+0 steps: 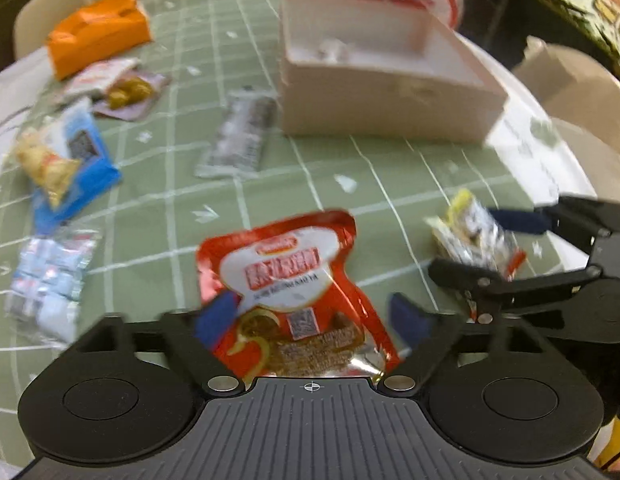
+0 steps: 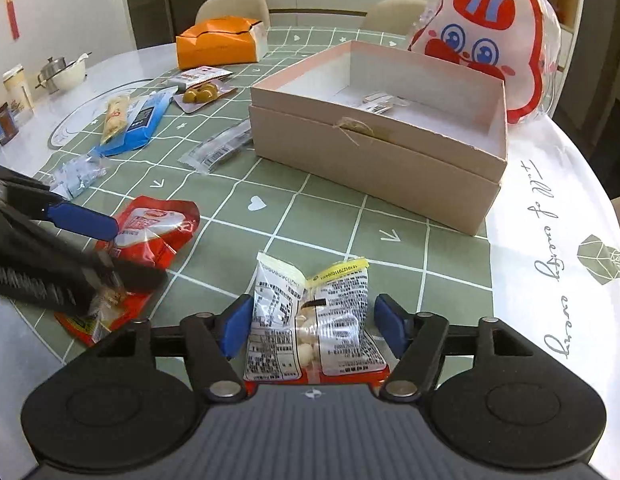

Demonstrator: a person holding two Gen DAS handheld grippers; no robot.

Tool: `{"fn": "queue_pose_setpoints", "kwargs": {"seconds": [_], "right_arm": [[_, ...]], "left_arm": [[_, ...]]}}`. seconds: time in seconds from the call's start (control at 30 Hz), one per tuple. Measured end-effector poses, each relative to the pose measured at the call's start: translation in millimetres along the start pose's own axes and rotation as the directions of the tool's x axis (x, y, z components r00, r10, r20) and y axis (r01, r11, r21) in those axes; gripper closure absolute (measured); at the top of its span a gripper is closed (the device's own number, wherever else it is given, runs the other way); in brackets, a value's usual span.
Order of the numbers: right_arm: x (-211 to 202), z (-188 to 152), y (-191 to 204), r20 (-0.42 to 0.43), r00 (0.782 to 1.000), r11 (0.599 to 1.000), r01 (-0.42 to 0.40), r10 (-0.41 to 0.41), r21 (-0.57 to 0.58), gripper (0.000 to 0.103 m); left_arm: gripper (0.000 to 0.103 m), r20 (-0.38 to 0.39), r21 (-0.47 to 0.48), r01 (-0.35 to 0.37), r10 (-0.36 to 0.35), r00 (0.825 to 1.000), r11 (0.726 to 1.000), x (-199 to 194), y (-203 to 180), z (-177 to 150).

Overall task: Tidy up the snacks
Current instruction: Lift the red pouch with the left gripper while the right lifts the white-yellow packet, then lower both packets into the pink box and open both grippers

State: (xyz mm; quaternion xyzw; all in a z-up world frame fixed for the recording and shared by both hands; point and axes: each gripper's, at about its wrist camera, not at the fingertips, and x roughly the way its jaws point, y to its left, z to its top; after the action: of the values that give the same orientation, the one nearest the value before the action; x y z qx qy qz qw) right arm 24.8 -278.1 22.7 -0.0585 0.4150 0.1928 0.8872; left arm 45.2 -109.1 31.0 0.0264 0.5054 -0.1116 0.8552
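My left gripper is open, its blue pads on either side of a red snack pouch lying on the green checked tablecloth; the pouch also shows in the right wrist view. My right gripper is open around a white and yellow printed snack packet, pads close to its sides; this packet also shows in the left wrist view. An open pink box stands ahead with a small packet inside.
Other snacks lie to the left: a clear grey packet, a blue pack, a small clear bag, an olive pouch and an orange box. A rabbit-print bag stands behind the pink box. Chairs ring the table.
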Motion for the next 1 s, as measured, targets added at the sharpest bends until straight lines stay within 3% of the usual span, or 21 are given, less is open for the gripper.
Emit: {"fn": "queue_pose_setpoints", "kwargs": {"seconds": [0.1,0.2,0.33,0.47,0.57,0.63,0.73,0.87,1.0], "right_arm": [[-1.1,-3.2,-2.5,0.013,1.000,1.000,0.003,-0.003,0.008,0.028],[1.8,-6.1,0.5,0.033,0.999,0.999,-0.002,0.001,0.036,0.019],[4.7,-7.7,5.7,0.042,0.999,0.998,0.004,-0.007,0.064,0.010],[9.3,-3.2,12.7,0.014,0.999,0.999,0.029,-0.030,0.030,0.008],[6.7,-2.4,11.3,0.010,0.999,0.999,0.043,-0.043,0.024,0.021],[1.8,-1.0,8.0,0.006,0.999,0.999,0.041,-0.041,0.021,0.044],[-3.8,0.5,0.9,-0.019,0.999,0.999,0.028,-0.028,0.026,0.046],[-14.2,0.5,-5.2,-0.019,0.999,0.999,0.033,-0.033,0.018,0.047],[-31.7,6.0,-8.1,0.011,1.000,1.000,0.027,-0.027,0.001,0.047]], "left_arm": [[0.015,0.032,-0.047,0.010,-0.009,0.999,0.999,-2.7,10.0,1.6],[0.019,0.048,-0.088,-0.030,0.034,0.998,0.996,-5.8,22.3,3.1],[0.009,0.033,-0.111,-0.033,0.036,0.999,0.993,1.8,32.0,7.1],[0.007,0.025,-0.087,-0.046,0.048,0.999,0.995,7.8,30.1,8.0],[0.010,0.004,-0.064,-0.060,0.060,0.998,0.996,7.8,23.7,7.5],[0.013,0.003,-0.065,-0.054,0.054,0.999,0.996,5.3,20.0,6.4],[0.021,0.015,-0.048,-0.007,0.008,1.000,0.999,1.6,13.6,4.9],[0.025,0.022,-0.060,0.065,-0.064,0.998,0.996,-1.8,7.2,3.5],[0.029,0.025,-0.023,0.084,-0.083,0.996,0.996,-5.8,-6.3,5.1]]}}
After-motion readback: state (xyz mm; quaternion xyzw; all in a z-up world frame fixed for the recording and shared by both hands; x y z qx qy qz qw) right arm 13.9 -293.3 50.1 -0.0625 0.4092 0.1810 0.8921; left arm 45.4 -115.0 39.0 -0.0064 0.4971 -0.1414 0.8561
